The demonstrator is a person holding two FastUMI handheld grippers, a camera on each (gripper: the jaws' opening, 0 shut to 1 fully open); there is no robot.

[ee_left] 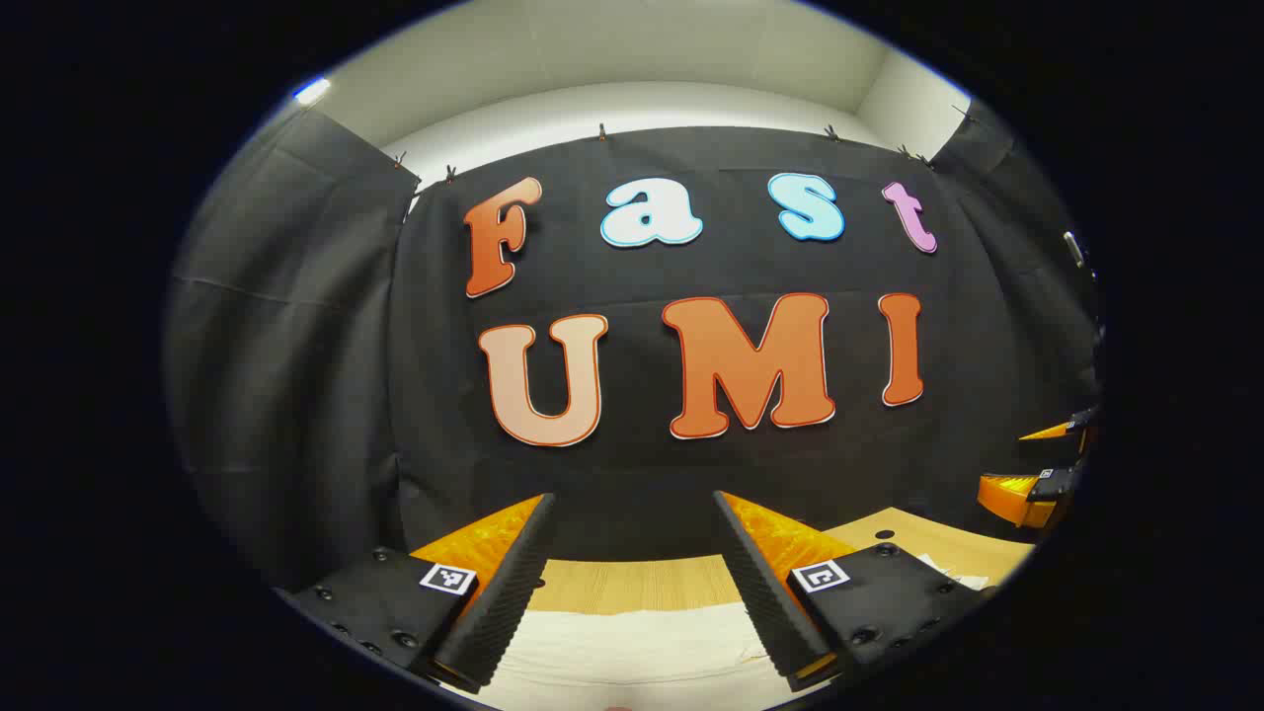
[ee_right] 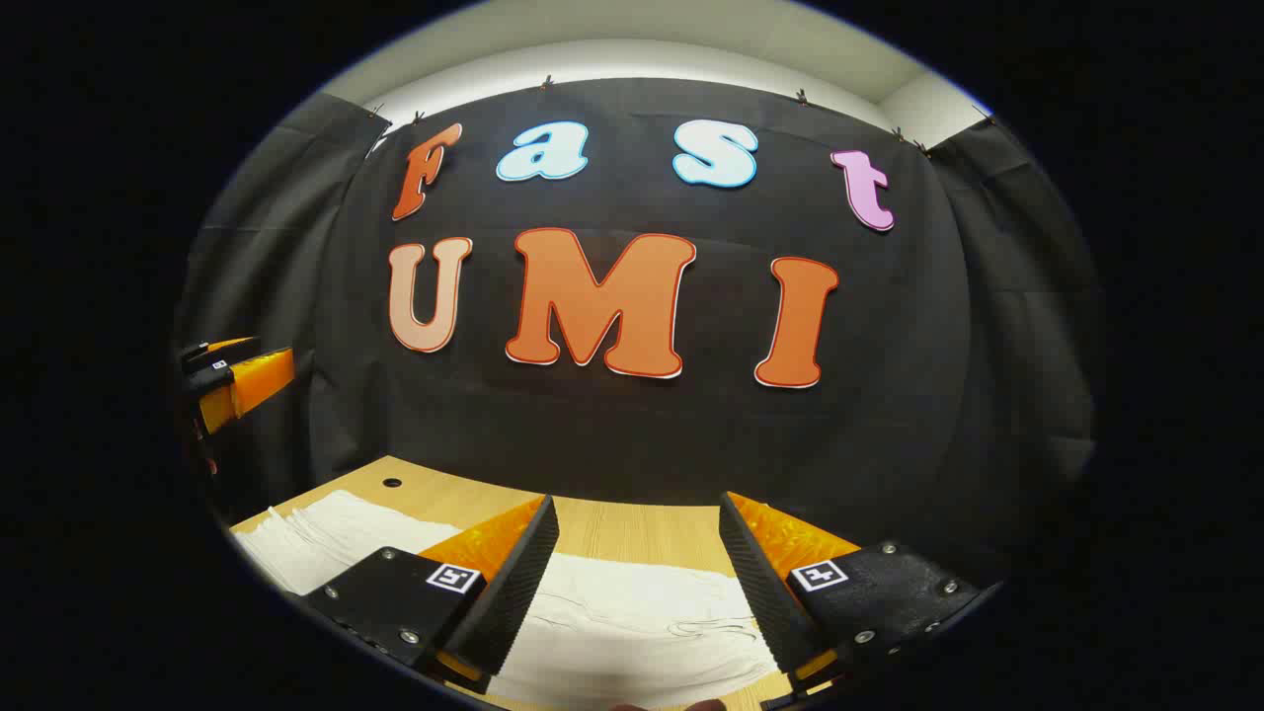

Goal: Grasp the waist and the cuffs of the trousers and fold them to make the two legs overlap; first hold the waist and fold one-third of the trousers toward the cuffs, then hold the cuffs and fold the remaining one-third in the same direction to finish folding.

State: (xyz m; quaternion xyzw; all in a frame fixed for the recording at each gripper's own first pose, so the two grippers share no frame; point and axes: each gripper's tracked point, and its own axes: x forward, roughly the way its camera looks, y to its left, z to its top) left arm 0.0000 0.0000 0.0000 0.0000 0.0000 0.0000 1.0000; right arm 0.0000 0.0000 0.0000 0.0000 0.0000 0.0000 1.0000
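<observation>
The left gripper (ee_left: 632,583) is held above a wooden table (ee_left: 632,583), its two fingers spread wide with nothing between them. White trousers (ee_left: 632,647) lie flat on the table below it. The right gripper (ee_right: 637,583) is likewise wide open and holds nothing, raised over the trousers (ee_right: 642,617), whose creased cloth spreads leftward across the table (ee_right: 612,523). Black cloth forms the booth wall (ee_right: 632,425) behind.

Black cloth wall (ee_left: 691,464) behind a light wooden desk (ee_right: 632,528), small round hole (ee_right: 392,483) near its far left corner; pale ceiling (ee_left: 632,49) above, lamp (ee_left: 312,91) at upper left.
</observation>
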